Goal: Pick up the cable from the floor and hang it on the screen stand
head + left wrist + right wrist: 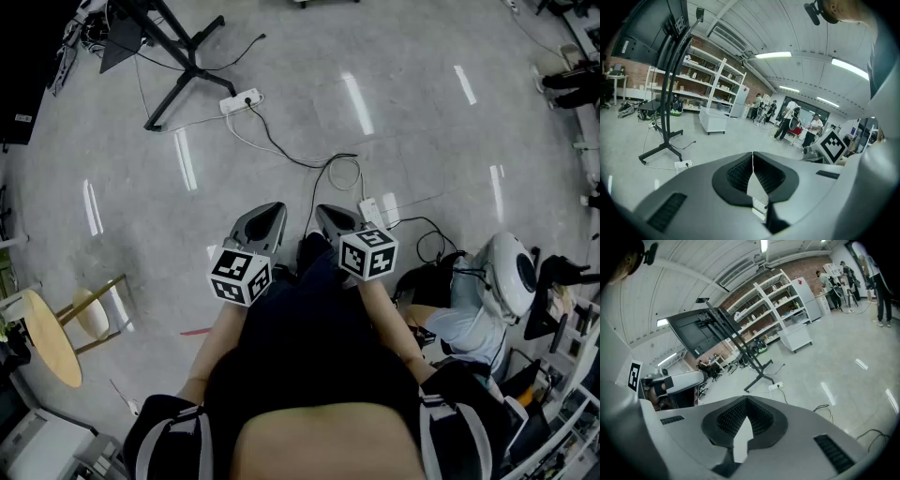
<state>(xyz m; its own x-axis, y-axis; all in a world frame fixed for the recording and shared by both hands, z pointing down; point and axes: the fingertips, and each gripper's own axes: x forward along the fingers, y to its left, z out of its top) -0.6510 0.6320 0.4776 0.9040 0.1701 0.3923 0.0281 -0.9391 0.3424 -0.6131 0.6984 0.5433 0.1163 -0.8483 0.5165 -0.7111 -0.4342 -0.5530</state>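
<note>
While cable (pixel 281 150) lies on floor (pixel 422 141), left hand-held gripper (pixel 753 155) and right hand-held gripper (pixel 746 402) — jaws together, empty.

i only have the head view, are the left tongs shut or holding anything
observer: the left gripper view shows the left tongs shut, with nothing between them.
operator: and the right ones
observer: the right gripper view shows the right tongs shut and empty too.
operator: what's up on the stand and behind it
observer: a dark screen is mounted on the stand, and white shelves run along the wall behind it.
</note>
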